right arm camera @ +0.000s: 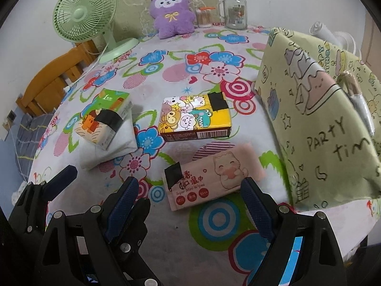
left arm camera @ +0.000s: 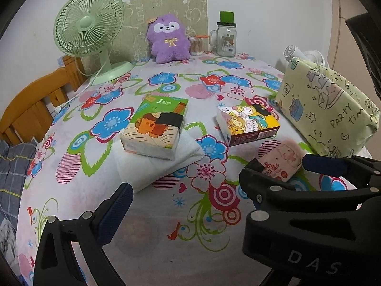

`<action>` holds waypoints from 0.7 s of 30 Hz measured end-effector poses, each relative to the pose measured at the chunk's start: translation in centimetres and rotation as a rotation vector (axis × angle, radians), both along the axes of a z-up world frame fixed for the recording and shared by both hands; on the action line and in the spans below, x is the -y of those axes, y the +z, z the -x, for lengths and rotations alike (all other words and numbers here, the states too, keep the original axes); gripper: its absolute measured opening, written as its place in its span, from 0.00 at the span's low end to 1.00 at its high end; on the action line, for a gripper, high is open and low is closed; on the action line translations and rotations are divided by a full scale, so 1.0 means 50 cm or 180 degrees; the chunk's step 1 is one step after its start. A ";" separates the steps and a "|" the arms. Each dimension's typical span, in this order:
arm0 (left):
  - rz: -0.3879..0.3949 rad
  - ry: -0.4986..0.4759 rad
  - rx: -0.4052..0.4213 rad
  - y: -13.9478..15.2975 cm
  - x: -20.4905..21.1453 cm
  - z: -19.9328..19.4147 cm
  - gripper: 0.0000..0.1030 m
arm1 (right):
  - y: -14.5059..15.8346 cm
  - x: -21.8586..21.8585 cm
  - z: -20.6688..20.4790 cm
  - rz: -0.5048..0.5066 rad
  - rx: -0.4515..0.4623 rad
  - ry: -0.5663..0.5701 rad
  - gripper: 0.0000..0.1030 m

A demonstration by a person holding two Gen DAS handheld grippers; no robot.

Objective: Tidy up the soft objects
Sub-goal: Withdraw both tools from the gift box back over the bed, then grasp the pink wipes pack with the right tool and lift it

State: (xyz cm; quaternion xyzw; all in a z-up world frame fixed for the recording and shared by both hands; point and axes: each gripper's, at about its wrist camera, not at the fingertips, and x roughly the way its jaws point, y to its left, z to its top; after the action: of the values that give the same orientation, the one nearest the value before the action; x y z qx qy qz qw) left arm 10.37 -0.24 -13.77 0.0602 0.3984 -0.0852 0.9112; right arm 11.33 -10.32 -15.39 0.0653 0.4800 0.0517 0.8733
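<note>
Our right gripper (right arm camera: 190,205), jaws wide, frames the pink wipes pack (right arm camera: 212,176) just before the yellow tissue pack (right arm camera: 194,116); we should close squarely, left gripper (right arm camera: 62,178) wide too.

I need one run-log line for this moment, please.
left gripper: open, idle | right gripper: open, jaws beside pink wipes pack, not touching | green tissue pack: on white pack
</note>
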 end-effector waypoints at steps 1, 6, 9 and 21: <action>0.0004 0.0003 -0.0004 -0.001 -0.001 -0.002 0.99 | -0.001 -0.001 -0.003 0.0010 0.0005 -0.0010 0.87; 0.0036 0.0004 0.0000 -0.001 -0.006 -0.015 0.99 | -0.002 0.005 -0.017 -0.0023 0.0061 -0.0097 0.87; 0.0032 0.0005 -0.0003 -0.001 -0.006 -0.017 0.99 | -0.003 0.007 -0.026 -0.0023 0.0067 -0.0106 0.84; 0.0013 0.0062 -0.0050 -0.011 -0.006 -0.030 0.99 | -0.009 -0.005 -0.033 0.0318 0.0168 0.0016 0.52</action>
State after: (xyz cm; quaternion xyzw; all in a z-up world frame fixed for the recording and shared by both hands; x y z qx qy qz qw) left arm 11.88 0.04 -14.33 0.0537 0.4060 -0.0776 0.9090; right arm 12.96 -10.06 -15.82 0.0190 0.4589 0.0316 0.8877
